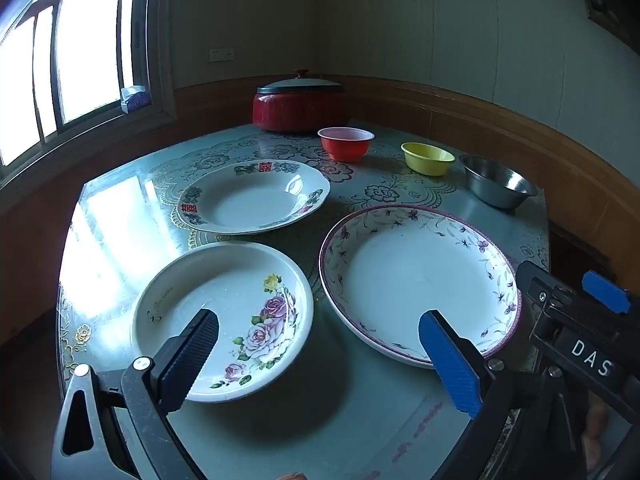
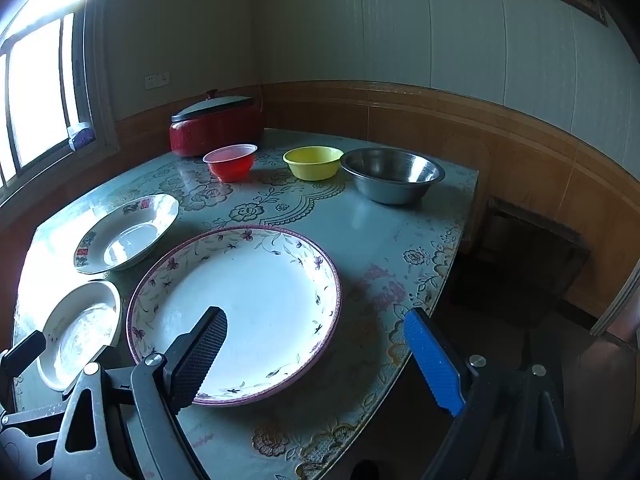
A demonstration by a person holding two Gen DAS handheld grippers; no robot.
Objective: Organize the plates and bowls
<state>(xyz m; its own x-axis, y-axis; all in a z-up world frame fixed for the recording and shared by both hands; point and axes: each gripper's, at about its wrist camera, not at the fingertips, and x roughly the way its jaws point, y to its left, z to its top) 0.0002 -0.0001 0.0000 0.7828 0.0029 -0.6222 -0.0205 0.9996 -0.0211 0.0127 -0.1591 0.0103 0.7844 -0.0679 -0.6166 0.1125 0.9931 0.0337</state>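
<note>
On the square surface (image 1: 360, 420) under a pale green flower-patterned glass top, nothing is stacked yet: three plates lie singly across the near half and three bowls stand in a row along the far right.

The white shallow plate with pink roses painted inside (image 1: 222, 320) lies near left, and the large white plate with a purple vine rim (image 1: 420, 284) lies near right, the two close but apart. Behind the rose plate sits the white scalloped plate with red characters on its rim (image 1: 254, 198). Farther back stand the red plastic bowl with a pale rim (image 1: 346, 143), the small yellow plastic bowl (image 1: 427, 158) and the stainless steel bowl (image 1: 496, 186), each apart from its neighbour. A red lidded pot (image 1: 298, 106) stands in the far corner near the window.

Both tongs hang empty and tilted down over the near edge. The left tongs (image 1: 320, 338) stand wide apart, with the gap between the rose plate and the vine plate under them. The right tongs (image 2: 316, 338) are spread just as wide over the vine plate's right rim (image 2: 236, 312), seemingly ready for a first pick. Laid out flat and separate, each piece offers a free rim to grasp; the largest plate would likely serve best as the base of a stack.
</note>
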